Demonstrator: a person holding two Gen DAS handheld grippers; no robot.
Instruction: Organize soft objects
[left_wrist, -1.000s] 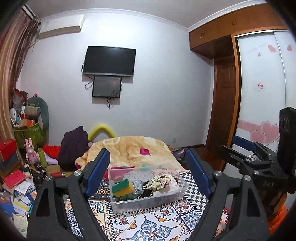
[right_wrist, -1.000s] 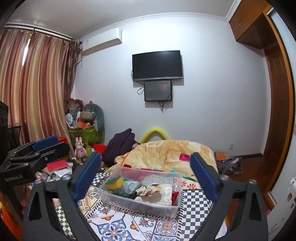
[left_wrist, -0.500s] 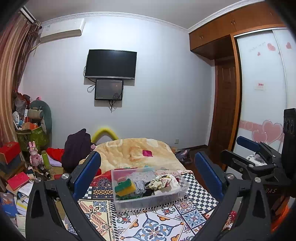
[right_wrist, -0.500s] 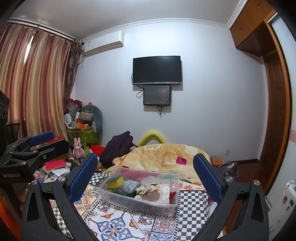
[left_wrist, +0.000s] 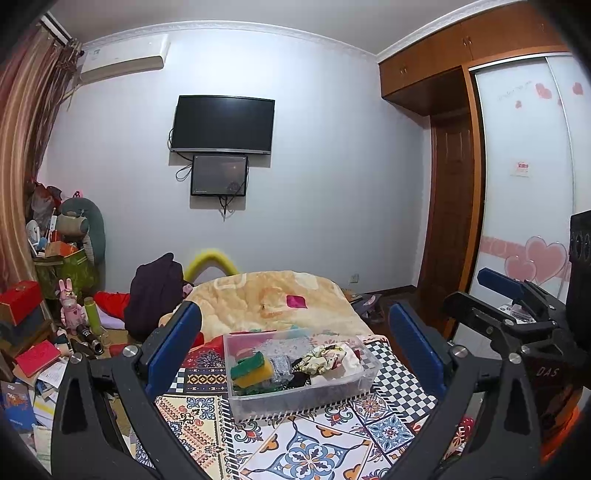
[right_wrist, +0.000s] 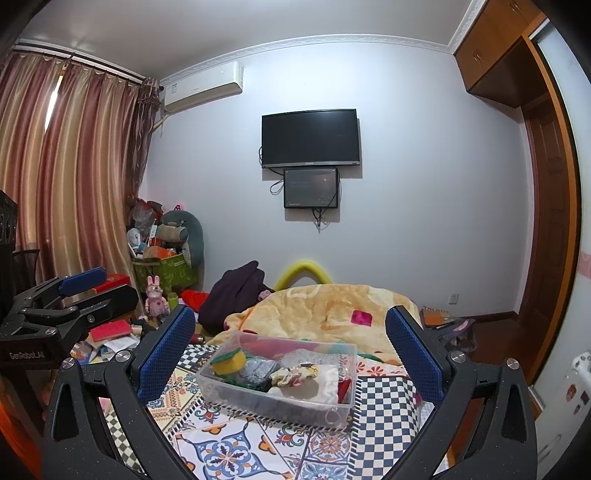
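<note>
Both grippers hang up in the air over the near edge of the patterned mat (left_wrist: 306, 446), looking along the bed, and each one has its jaws spread wide with nothing between the blue pads. The left gripper (left_wrist: 293, 350) frames the clear box (left_wrist: 295, 398) almost dead centre; the right gripper (right_wrist: 290, 354) sees the same box a little left of its middle. And there are the soft things, all bunched inside that box, which sits mid-mat: a yellow-and-green sponge (left_wrist: 253, 371) at its left end, a grey mesh scrubber (left_wrist: 279, 365) next to it, a flowered cloth (left_wrist: 327, 356) on a white cloth toward the right end, something dark and something red tucked beneath. No loose soft item shows on the mat around the box. So this fits two readings: a box packed and the hands pulled clear, or a full box waiting to be sorted out; the pictures don't settle which. For any reach in, I'd say come down steeply, pinch one piece at its top fold, and keep the jaws inside the walls, because that light box could slide or tip if a finger catches its rim.
</note>
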